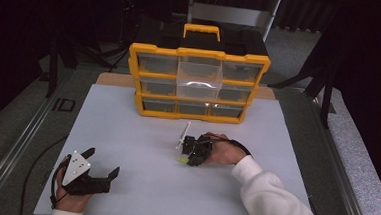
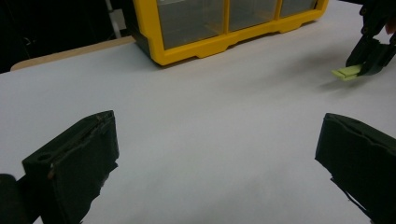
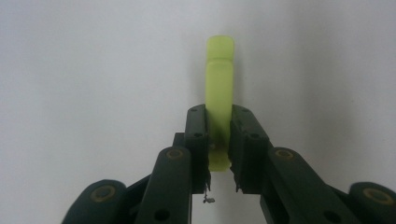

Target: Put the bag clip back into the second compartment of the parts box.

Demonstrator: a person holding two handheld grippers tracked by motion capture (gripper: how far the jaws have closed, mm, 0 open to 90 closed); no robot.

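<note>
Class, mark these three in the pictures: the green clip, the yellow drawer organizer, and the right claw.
green clip (image 3: 219,79), right gripper view, on its flat upper face.
yellow drawer organizer (image 1: 200,53), high view, on the top frame bar.
right claw (image 3: 218,135), right gripper view, between its fingertips.

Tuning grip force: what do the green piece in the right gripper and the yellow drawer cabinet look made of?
Green piece: likely plastic, pale lime and slightly translucent, smooth matte, with moulded rounded end. It sits clamped in the right gripper. Drawer cabinet: probably hard moulded plastic, with an opaque yellow frame of light sheen and clear drawers that catch reflections. Hardness can't be judged by look.
</note>
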